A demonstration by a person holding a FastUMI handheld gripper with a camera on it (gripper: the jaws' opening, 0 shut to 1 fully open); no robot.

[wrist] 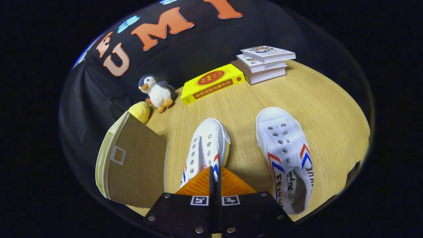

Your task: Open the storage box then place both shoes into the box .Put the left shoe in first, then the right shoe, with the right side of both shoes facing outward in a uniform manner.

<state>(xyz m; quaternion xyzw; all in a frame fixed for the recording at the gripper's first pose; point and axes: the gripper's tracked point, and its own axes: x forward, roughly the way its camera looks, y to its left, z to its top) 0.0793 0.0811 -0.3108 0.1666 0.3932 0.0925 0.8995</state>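
Claw fingers together, pinching the heel rim of the left shoe, which lies on the table w/ toe pointing away. Right shoe just beside it, apart; side lettering too warped to read. Storage box on the other side of the left shoe, brown lid facing up. Beyond: plush penguin, yellow plush, yellow book, book stack. Book titles illegible.
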